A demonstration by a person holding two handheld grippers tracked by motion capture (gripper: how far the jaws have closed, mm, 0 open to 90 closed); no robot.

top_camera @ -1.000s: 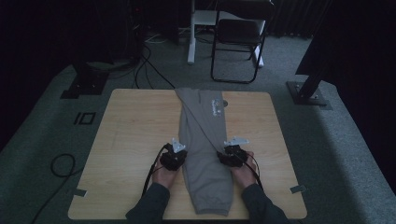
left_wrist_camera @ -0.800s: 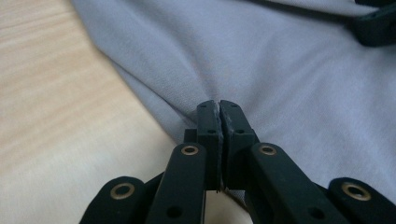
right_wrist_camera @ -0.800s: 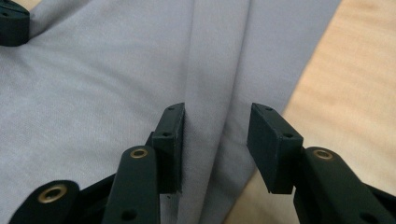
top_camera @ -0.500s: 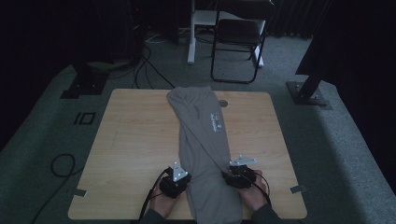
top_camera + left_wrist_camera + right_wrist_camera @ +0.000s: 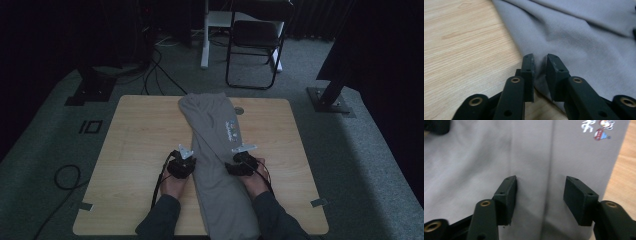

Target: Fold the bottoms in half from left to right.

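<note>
A grey pair of sweatpants (image 5: 215,150) lies folded lengthwise down the middle of the wooden table (image 5: 140,140), its near end reaching past the table's front edge between the person's forearms. A small coloured print (image 5: 231,130) sits near its right edge. My left gripper (image 5: 192,167) is at the cloth's left edge. In the left gripper view its jaws (image 5: 540,62) have just been opening and stand a little apart, with the cloth's edge (image 5: 579,32) between them. My right gripper (image 5: 234,168) is at the right edge. Its jaws (image 5: 540,187) have also been opening and stand wide over the flat cloth (image 5: 474,157).
A small round grommet (image 5: 239,110) sits in the tabletop by the cloth's far end. Beyond the table stand a folding chair (image 5: 255,45) and a white post (image 5: 205,35). Cables (image 5: 65,175) lie on the floor at left, a dark metal foot (image 5: 330,100) at right.
Both grippers drew the sweatpants toward the person, then moved forward again along its edges. Both sets of jaws have opened, and the cloth now lies slightly slanted, past the front edge.
</note>
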